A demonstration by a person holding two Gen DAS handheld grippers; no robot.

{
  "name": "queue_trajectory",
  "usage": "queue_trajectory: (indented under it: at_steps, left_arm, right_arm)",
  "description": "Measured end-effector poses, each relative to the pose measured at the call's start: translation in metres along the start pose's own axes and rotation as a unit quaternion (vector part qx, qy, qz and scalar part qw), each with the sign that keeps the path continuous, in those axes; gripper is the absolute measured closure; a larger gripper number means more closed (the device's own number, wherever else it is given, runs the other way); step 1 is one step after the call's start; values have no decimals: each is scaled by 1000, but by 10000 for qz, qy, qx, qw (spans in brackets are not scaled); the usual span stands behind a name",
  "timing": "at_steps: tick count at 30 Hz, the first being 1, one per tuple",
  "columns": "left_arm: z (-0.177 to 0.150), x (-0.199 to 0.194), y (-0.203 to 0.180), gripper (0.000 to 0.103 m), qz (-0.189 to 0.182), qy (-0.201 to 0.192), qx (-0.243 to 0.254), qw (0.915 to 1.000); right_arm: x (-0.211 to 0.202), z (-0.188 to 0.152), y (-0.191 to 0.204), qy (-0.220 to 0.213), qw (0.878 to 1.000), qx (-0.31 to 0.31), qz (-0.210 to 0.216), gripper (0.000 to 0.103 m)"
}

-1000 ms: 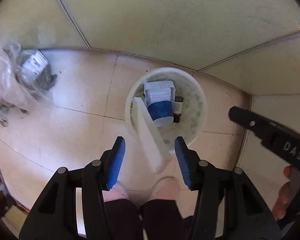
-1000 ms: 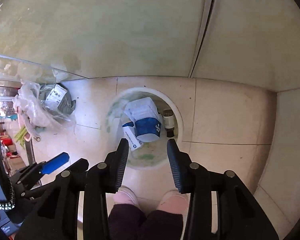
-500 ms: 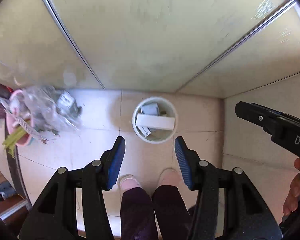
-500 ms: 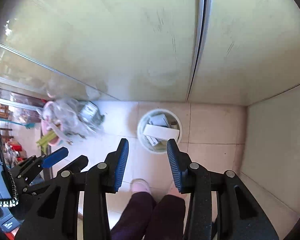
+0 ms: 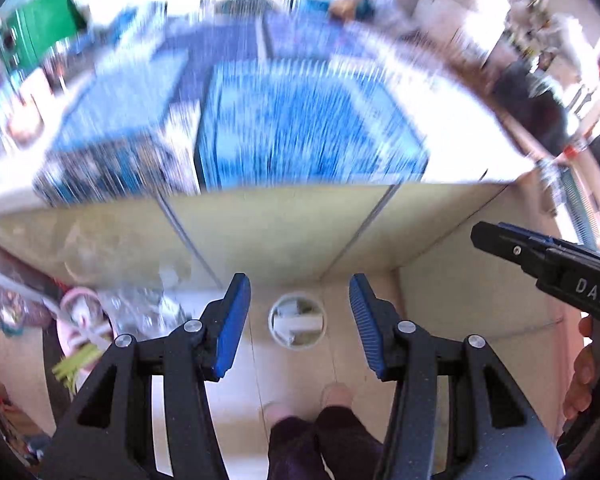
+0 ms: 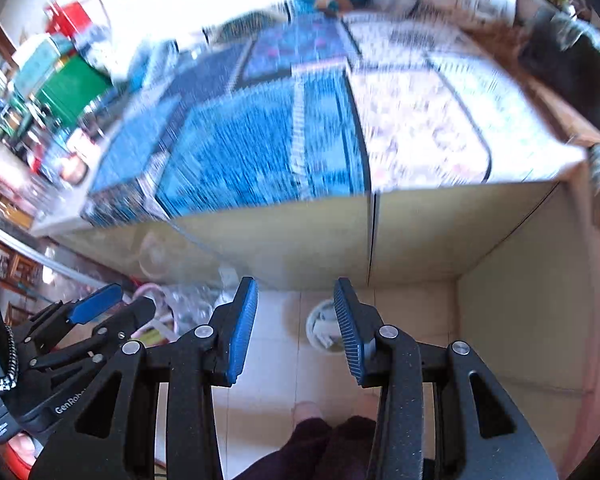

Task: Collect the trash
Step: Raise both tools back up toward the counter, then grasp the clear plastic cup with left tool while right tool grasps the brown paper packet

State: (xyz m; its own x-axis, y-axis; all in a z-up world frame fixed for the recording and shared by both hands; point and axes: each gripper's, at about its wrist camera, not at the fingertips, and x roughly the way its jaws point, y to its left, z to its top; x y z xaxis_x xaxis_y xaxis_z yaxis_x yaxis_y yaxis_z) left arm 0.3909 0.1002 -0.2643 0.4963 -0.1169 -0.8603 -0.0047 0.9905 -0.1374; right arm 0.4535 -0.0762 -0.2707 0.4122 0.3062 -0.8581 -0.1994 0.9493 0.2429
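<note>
Scanning the blue-patterned worktop [image 5: 312, 120] above the waste bin [image 5: 297, 322] for more trash.
Both my left hand-held gripper [image 5: 299, 324] and right hand-held gripper [image 6: 295, 330] stand released, empty; I should slow down until the blur clears.

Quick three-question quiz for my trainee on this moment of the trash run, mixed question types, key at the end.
1. True or false: the left gripper holds a piece of trash.
2. Where does the white bin stand? A) on the counter B) on the tiled floor C) inside a cabinet
3. Fill in: the right gripper has ____ between its pads.

Key: 1 false, both grippers are empty. 2 B, in front of the cabinet doors. 3 nothing.
</note>
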Motion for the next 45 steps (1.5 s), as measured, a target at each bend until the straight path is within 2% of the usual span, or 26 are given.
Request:
queue_trajectory:
  at_steps: [2, 4, 5, 7, 10, 12, 15, 21, 26, 34, 38, 40, 45]
  left_arm:
    - [11, -30, -3, 46, 37, -341, 82, 9994]
    - [19, -53, -8, 44, 41, -628, 153, 9979]
    - [25, -65, -10, 44, 41, -748, 193, 9970]
    - [34, -79, -10, 42, 59, -913, 226, 9956]
    - [50, -95, -6, 42, -49, -1029, 170, 9945]
    - [61, -98, -2, 42, 4, -1097, 125, 9939]
    - [79, -100, 2, 42, 113, -1188, 46, 9928]
    - [129, -87, 4, 42, 432, -1332, -157, 9900]
    - [184, -65, -1, 41, 645, -1379, -343, 9878]
    - [251, -27, 3, 36, 865, -1399, -759, 9835]
    - [277, -8, 17, 35, 993, -1292, -809, 9833]
    - [290, 2, 28, 32, 1047, -1256, -852, 9829]
    - [329, 41, 73, 26, 1022, -1090, -965, 9841]
  right_arm:
    - [-24, 3, 6, -262, 9996, 33, -35, 66]
    - [-43, 7, 11, -516, 9986, 64, -80, 62]
    - [-51, 9, 13, -623, 9980, 74, -98, 55]
    - [-67, 17, 20, -834, 9964, 71, -95, 53]
    - [-81, 36, 25, -1007, 9948, -11, -164, 52]
    - [-87, 47, 25, -1116, 9934, -33, -257, 40]
    - [-90, 64, 21, -1255, 9918, -55, -215, 37]
    - [-76, 110, 5, -1351, 9904, -267, -105, 37]
    - [-59, 160, -18, -1262, 9916, -273, 87, 37]
    - [-26, 233, -46, -1089, 9926, -536, 16, 37]
    - [-6, 261, -52, -936, 9946, -443, 58, 37]
    - [4, 272, -52, -883, 9952, -409, 68, 37]
    - [32, 299, -43, -833, 9960, -277, -163, 37]
